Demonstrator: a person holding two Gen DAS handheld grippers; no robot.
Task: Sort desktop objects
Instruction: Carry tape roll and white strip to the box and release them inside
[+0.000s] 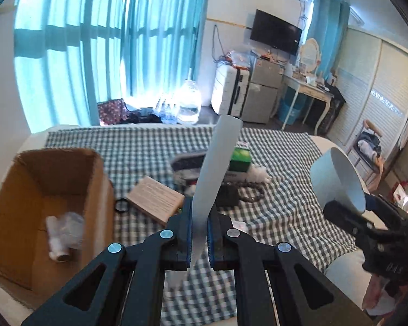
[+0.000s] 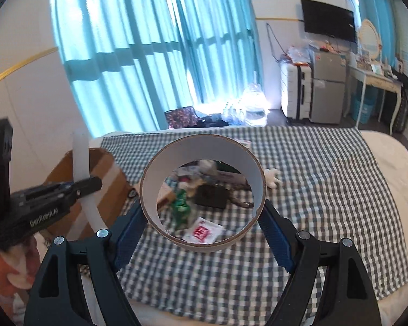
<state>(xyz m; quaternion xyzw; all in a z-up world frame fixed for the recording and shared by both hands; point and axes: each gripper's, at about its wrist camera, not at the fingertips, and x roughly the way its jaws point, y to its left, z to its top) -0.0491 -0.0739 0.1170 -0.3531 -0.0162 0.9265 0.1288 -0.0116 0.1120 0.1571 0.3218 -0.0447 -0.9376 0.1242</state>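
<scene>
While both tools hang above the bed, these lines hold:

Writing: white lettering along the side of the left tool (image 2: 87, 185) starts "GenRobot"; its last letters are too blurred to read. The small white sachet with a red printed label (image 2: 202, 232) carries red characters I cannot read.

Left tool: its jaws are nearly closed, pinching a long flat white plastic strip (image 1: 215, 168) that stands up and leans slightly right between the blue pads.

Right tool (image 2: 204, 212): its jaws stand wide, pressed against both sides of a broad cardboard ring with a white inner face and brown rim (image 2: 204, 148), held off the cloth.

Ring's look: thin-walled, wide, hollow; clutter shows through its middle.

Bed: a dark green and white checked cloth (image 2: 326, 190) covers it.

Open brown cardboard box (image 1: 27, 203): at the cloth's left edge, with crumpled clear plastic (image 1: 64, 231) inside.

Clutter: a light wooden block (image 1: 156, 199), a green carton (image 1: 240, 159) and a black square case (image 2: 210, 195) lie mid-cloth.
</scene>
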